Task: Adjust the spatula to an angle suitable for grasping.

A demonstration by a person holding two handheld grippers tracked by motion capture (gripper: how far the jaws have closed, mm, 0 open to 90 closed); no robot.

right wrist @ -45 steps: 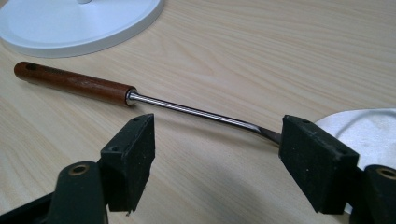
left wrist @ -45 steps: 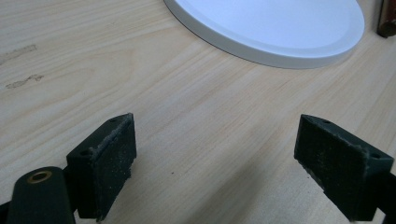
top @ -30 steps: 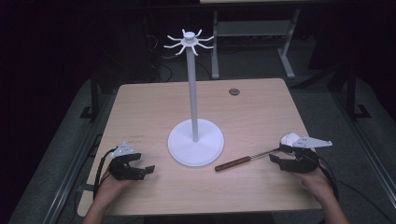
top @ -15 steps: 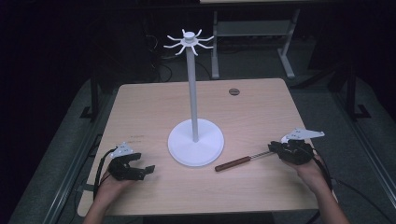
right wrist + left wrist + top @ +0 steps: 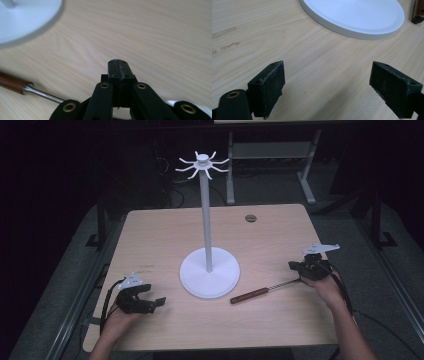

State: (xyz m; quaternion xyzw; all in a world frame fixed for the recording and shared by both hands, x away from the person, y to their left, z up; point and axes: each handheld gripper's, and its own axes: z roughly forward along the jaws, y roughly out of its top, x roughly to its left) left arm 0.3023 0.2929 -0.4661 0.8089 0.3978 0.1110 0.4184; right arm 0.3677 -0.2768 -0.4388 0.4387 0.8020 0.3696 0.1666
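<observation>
A white stand (image 5: 205, 220) with a ring of hooks at its top rises from a round base (image 5: 210, 272) in the middle of the table. A utensil with a brown wooden handle (image 5: 250, 295) and a thin metal shaft lies to the right of the base. My right gripper (image 5: 293, 266) sits at the shaft's far end, jaws shut flat together (image 5: 117, 65); the shaft (image 5: 42, 94) runs under its linkage and its tip is hidden. My left gripper (image 5: 154, 295) rests near the front left, open, with bare wood between its pads (image 5: 328, 72) and the base (image 5: 352, 17) ahead.
A small dark round disc (image 5: 250, 218) lies near the table's back edge. Beyond the table stand metal desk legs (image 5: 231, 175) and cables on dark floor. Bare wood (image 5: 150, 240) spreads left of the stand and along the front.
My right gripper has shifted a little away from me and turned, its grey plate now higher. The utensil and my left gripper have stayed in place.
</observation>
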